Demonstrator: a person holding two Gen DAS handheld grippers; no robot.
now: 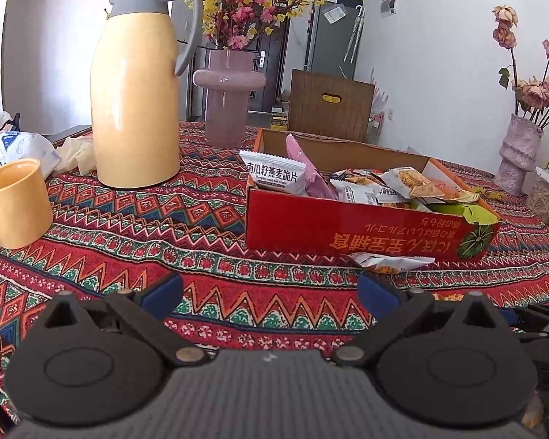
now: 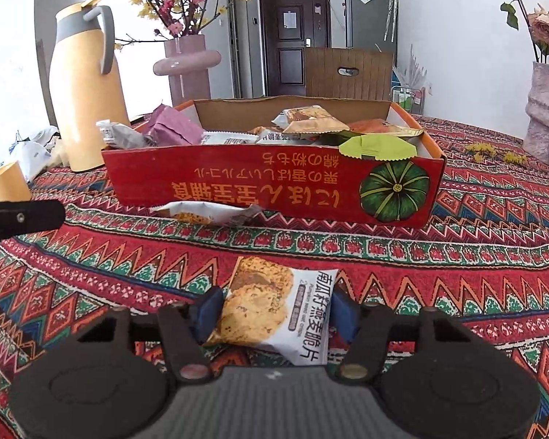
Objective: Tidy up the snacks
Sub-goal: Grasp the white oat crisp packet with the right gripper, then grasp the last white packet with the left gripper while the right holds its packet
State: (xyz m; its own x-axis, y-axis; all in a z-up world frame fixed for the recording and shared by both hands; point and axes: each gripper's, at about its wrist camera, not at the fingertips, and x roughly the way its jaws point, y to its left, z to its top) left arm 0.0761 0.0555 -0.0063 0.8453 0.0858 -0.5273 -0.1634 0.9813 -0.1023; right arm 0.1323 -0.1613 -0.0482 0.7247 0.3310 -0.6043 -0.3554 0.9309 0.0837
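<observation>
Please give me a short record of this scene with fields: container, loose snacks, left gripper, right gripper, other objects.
container: red cardboard box, open top, snack packets inside
loose snacks: one packet on the tablecloth against the box front
left gripper: left gripper, jaws open, empty
right gripper: right gripper, jaws on either side of an oat crisp packet
other objects: yellow thermos, yellow mug, pink vase

1. Red patterned woven tablecloth (image 2: 457, 256): cloth, matt, with a visible weave.
2. Red printed cardboard snack box (image 2: 274, 190): outer face printed with a slight sheen; inner walls raw brown card.
3. White foil cracker packet (image 2: 274, 314): glossy, crinkled film.
4. Yellow thermos jug with grey collar (image 1: 135, 109): smooth, satin plastic.
5. Mauve mushroom-shaped vase (image 1: 227, 84): smooth, glossy.
6. Left gripper (image 1: 271, 292): matt black plastic, blue pads.
</observation>
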